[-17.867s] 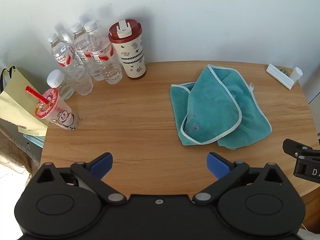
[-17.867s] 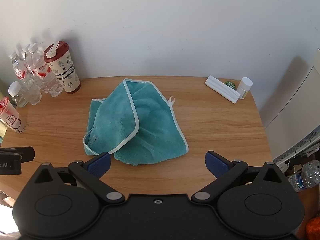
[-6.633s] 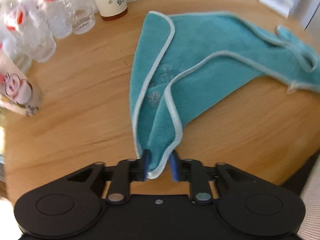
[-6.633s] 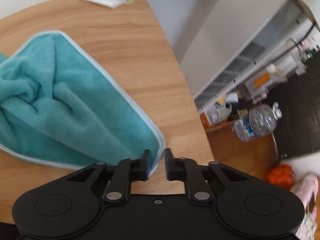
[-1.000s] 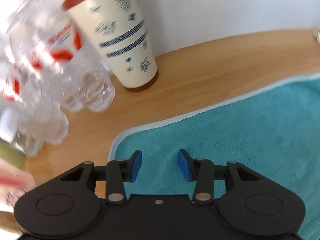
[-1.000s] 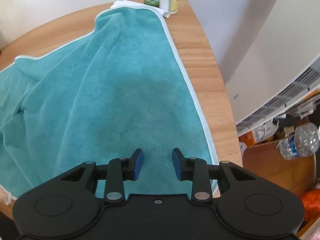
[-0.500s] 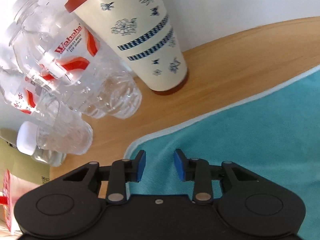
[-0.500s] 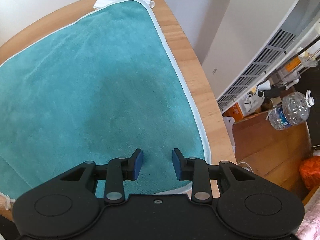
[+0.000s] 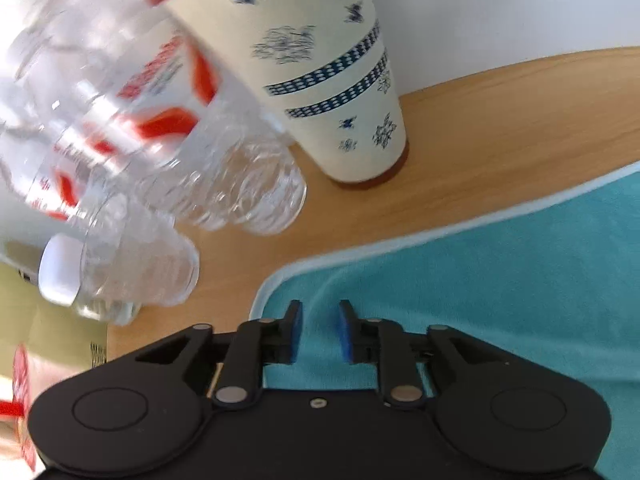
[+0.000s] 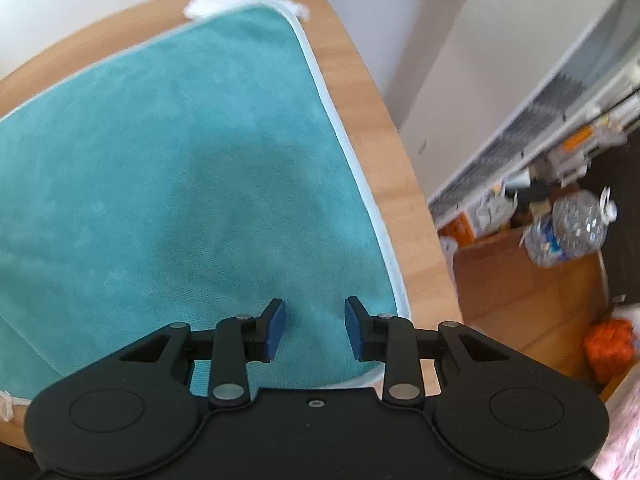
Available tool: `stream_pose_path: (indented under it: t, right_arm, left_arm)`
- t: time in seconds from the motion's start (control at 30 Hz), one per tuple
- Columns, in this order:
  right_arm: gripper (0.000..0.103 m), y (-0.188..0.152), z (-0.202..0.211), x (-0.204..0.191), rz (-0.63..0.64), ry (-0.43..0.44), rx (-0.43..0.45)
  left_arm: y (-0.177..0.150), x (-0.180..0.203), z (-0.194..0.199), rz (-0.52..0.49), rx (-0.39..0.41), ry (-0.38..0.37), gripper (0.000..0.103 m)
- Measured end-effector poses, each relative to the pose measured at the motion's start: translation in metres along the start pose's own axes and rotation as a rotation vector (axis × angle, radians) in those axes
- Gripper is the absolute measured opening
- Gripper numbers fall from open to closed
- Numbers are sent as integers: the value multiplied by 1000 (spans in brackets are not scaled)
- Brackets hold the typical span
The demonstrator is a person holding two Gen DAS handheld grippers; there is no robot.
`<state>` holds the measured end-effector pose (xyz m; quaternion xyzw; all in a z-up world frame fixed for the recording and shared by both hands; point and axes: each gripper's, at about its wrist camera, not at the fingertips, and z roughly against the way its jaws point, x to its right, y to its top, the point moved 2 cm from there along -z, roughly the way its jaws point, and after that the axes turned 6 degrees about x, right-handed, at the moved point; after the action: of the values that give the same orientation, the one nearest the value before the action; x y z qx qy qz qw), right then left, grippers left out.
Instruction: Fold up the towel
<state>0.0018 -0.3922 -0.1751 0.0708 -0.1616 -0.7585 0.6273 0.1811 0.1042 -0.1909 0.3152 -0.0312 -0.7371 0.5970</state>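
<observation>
Tabletop (image 10: pixel 360 80): towel (image 10: pixel 180 160) corners near edges.

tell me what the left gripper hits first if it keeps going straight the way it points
Probably the teal towel just ahead of the left gripper, near its white-trimmed corner; beyond lies bare table, though depth is unclear.

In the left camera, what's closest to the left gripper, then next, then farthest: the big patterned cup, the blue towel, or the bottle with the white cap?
From the left gripper:
1. Towel, right under the fingers.
2. White-capped bottle, off to the left.
3. Patterned cup, farther back by the wall.
</observation>
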Motion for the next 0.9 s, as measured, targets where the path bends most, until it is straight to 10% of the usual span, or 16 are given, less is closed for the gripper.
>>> stream_pose_path:
  t: [0.37, 0.9]
  right_arm:
    - [38, 16, 0, -53, 116, 166, 18]
    - [40, 42, -30, -70, 212, 199, -1]
  left_arm:
    - [-77, -21, 92, 139, -77, -218, 55]
    - [-170, 9, 91, 138, -229, -219, 56]
